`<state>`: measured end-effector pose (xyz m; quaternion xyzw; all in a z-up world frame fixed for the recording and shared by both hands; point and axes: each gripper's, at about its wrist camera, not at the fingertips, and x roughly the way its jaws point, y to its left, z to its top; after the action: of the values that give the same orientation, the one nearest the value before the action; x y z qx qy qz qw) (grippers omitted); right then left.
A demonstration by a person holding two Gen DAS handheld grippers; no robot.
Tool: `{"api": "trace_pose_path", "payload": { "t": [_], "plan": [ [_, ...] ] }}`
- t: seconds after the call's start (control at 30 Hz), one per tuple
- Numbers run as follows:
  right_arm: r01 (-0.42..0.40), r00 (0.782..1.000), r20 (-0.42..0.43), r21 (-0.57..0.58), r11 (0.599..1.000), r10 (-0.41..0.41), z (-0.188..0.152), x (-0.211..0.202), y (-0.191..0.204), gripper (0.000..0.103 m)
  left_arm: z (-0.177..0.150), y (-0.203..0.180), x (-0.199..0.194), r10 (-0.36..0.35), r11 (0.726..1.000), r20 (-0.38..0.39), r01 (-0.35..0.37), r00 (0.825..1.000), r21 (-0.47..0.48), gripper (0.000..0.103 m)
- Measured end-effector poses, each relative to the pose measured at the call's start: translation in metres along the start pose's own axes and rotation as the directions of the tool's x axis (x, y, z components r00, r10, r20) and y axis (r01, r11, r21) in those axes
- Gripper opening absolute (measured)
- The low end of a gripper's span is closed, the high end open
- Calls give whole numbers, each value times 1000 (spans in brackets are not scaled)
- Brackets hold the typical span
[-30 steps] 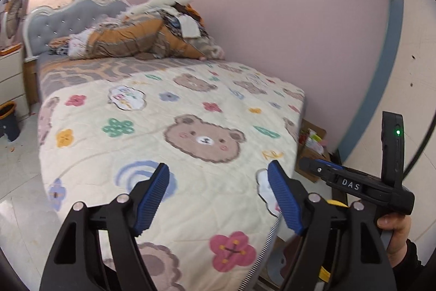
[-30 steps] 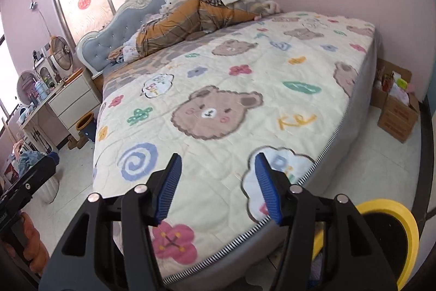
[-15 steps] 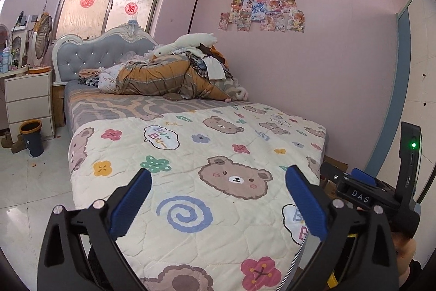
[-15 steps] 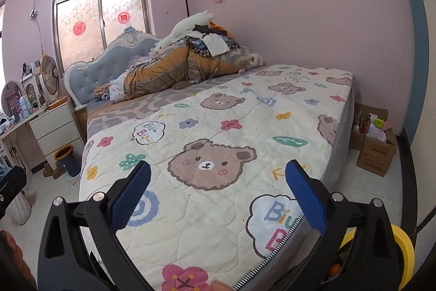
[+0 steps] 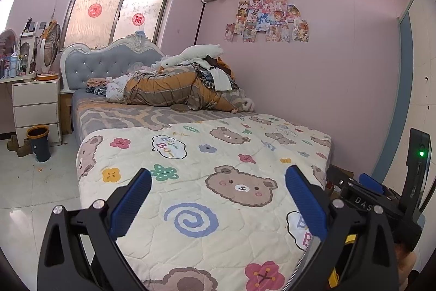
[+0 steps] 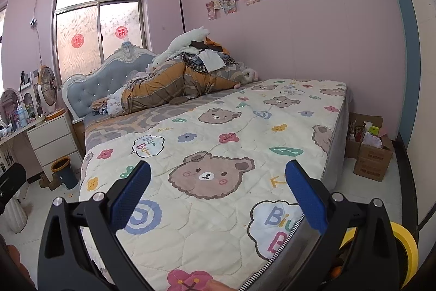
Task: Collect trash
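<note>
Going left to right: by the white nightstand [image 5: 36, 107] there's a small dark trash bin with an orange rim [image 5: 39, 143], and the floor [image 5: 35, 182] around it has little orange-brown scraps [image 5: 39, 169] on it. That's the only trash I can actually spot, and it's too small to say what it is. My guess is peel or paper bits, so basically weightless, soft or crumbly, flat against slick tile. I'd pinch each scrap from above with the fingertips at its edges, lightly, since it'll probably skate or crumble if squeezed hard.

The bed [image 5: 218, 182] with the bear quilt fills the middle, and I see no litter on it. The left hand-held gripper [image 5: 218, 205] hangs over the foot of it, blue pads spread wide, nothing between them. Same for the right hand-held gripper [image 6: 218, 195]: released, empty, well apart from the scraps.

On the right there's a cardboard box [image 6: 372, 154] stuffed with packets beside the bed, which may hold trash too, can't tell. A yellow-rimmed bin [image 6: 406, 244] sits just under the right gripper, likely the collection spot.

Versus a second ago: both cameras have tilted up from the quilt to take in the whole room, and both sets of jaws have gone from fairly narrow to fully spread.
</note>
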<state>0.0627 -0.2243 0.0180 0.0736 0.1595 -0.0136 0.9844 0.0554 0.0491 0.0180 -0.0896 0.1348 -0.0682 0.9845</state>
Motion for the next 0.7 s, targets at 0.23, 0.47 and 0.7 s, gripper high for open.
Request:
{"api": "trace_pose_path", "payload": {
  "t": [0.23, 0.47, 0.7],
  "plan": [
    [6, 1000, 25, -6, 1000, -6, -3, -3, 3, 95, -1, 1, 0, -4, 1000, -2, 4, 1000, -11, 95],
    [3, 1000, 10, 0, 1000, -3, -5, 1, 3, 95, -2, 2, 1, -5, 1000, -7, 5, 1000, -16, 95],
    [2, 1000, 6, 1, 1000, -2, -5, 2, 3, 95, -2, 3, 1, -3, 1000, -9, 3, 1000, -18, 95]
  ]
}}
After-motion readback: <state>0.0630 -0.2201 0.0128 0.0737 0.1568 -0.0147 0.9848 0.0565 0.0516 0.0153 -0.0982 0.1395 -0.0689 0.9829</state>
